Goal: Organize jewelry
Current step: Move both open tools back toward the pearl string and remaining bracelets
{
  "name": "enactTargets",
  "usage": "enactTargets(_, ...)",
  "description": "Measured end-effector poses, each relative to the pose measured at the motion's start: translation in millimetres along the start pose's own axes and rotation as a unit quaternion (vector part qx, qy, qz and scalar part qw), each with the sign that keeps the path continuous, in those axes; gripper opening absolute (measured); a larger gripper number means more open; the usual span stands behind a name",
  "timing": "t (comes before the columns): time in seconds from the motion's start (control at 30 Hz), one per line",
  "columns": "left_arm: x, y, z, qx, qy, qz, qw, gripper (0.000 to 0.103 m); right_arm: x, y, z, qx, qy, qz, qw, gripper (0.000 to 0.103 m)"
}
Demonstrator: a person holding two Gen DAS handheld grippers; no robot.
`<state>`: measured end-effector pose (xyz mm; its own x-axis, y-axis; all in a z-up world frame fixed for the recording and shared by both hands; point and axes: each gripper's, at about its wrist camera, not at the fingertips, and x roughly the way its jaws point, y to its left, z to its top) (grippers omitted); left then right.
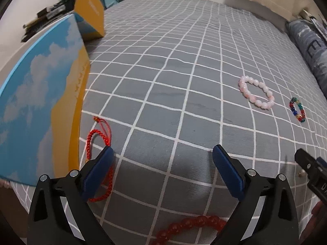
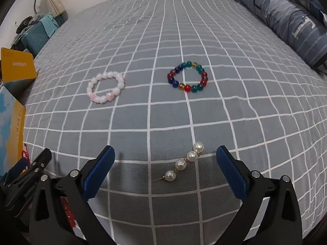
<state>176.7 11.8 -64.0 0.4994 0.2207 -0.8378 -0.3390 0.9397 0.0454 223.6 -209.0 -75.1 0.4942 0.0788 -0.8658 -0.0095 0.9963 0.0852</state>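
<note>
Grey checked bedsheet (image 2: 163, 112), pearl earring (image 2: 184, 164) between spread right gripper (image 2: 165, 153) fingers

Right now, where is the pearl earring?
In the right wrist view, the pearl earring lies on the checked bedsheet between the open right gripper fingers, nearer than the multicoloured bracelet.

Pillow (image 2: 286, 18) shows "E", perhaps "T"; rest unreadable
</note>
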Motion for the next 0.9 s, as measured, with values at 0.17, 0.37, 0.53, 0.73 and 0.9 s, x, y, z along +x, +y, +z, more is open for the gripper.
enactTargets(0.17,0.8,2.0,-2.4,-0.027,-0.002,0.017,0.9995,0.094,9.5,-2.7,1.0,0.001,0.008,0.001,1.000,0.095)
enactTargets(0.37,-6.3,2.8,-4.4,-0.039,-0.006,0.020,0.9990,0.094,16.4,-7.3,2.8,0.003,0.010,0.008,1.000,0.096)
enactTargets(0.53,-11.1,8.0,-4.9,-0.041,-0.013,0.028,0.9987,0.094,16.9,-8.9,3.8,0.002,0.005,0.014,1.000,0.096)
enactTargets(0.73,3.3,9.1,-10.2,-0.039,0.013,0.028,0.9988,0.094,20.6,-3.8,0.8,0.000,0.001,0.007,1.000,0.096)
enactTargets(0.9,5.1,11.0,-11.9,-0.036,0.018,0.010,0.9991,0.082,20.6,0.8,-1.5,-0.009,0.001,-0.013,1.000,0.078)
